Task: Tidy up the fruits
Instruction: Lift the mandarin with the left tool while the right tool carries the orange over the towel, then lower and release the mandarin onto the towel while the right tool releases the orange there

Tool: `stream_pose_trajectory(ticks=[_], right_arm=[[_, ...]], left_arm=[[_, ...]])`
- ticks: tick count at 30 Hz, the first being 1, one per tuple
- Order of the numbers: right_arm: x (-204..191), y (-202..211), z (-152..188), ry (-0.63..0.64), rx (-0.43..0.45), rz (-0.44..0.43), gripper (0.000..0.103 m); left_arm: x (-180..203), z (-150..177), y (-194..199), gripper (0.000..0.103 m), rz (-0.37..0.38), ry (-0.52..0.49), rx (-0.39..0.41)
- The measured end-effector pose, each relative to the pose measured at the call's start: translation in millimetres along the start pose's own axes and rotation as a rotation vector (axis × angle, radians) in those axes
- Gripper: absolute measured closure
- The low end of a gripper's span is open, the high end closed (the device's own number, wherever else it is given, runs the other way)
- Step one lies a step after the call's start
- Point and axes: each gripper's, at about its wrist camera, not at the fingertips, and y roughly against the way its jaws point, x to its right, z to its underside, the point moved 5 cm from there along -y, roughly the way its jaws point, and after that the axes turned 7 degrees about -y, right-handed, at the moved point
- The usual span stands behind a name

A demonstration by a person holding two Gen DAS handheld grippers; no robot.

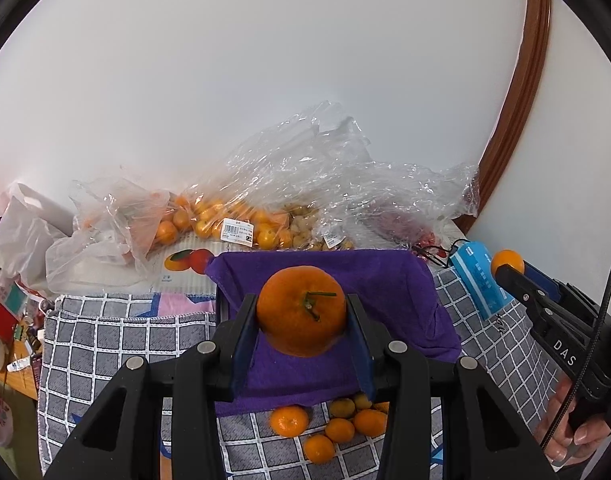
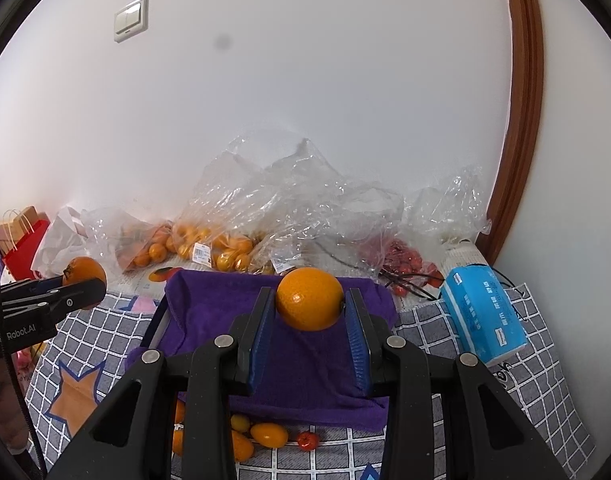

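Fruit fills both grippers. In the left wrist view the left gripper (image 1: 302,312) sits at the centre of the frame, its blue-lined fingers (image 1: 243,344) pressed against either side of a stemmed mandarin (image 1: 301,310) (the green stalk faces the camera), held above a purple cloth (image 1: 385,280) that is draped over some box or tray whose form is hidden. At the right edge of that same view the right gripper (image 1: 509,266) reaches in from the lower right, clamped on a smaller round orange (image 1: 506,261), with a person's hand (image 1: 569,436) on its handle.

In the right wrist view the right gripper (image 2: 309,300) holds the round orange (image 2: 309,298) at mid-frame over the purple cloth (image 2: 209,304), both pads touching the fruit's sides. At the left edge the left gripper (image 2: 83,284) shows closed on the stemmed mandarin (image 2: 83,272).

Below the cloth's lower hem, at the bottom centre of the left view, a loose cluster of small oranges (image 1: 337,428) lies on a grey checked tablecloth (image 1: 117,340); the right view shows the same pile (image 2: 265,434) with one little red fruit (image 2: 307,440) beside it.

Behind the cloth, against the white wall, crumpled clear plastic bags (image 1: 305,168) hold more oranges (image 1: 209,220) and, towards the right, dark red fruit (image 2: 405,260). A blue tissue pack (image 2: 483,312) lies on the tablecloth at the right, near a brown wooden door frame (image 2: 523,100). A light switch (image 2: 131,19) sits in the upper left of the right view.
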Motion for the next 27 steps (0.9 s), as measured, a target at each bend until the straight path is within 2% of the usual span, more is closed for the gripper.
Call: stream_pose_trajectory(ticks=[15, 27], right_arm=[[15, -44, 7, -0.012, -0.050, 0.005, 0.068], [25, -89, 9, -0.021, -0.088, 0.012, 0.068]], left_arm=[[-13, -5, -39, 0.063, -0.013, 0.014, -0.032], [-31, 0, -91, 0.063, -0.028, 0.029, -0.109]])
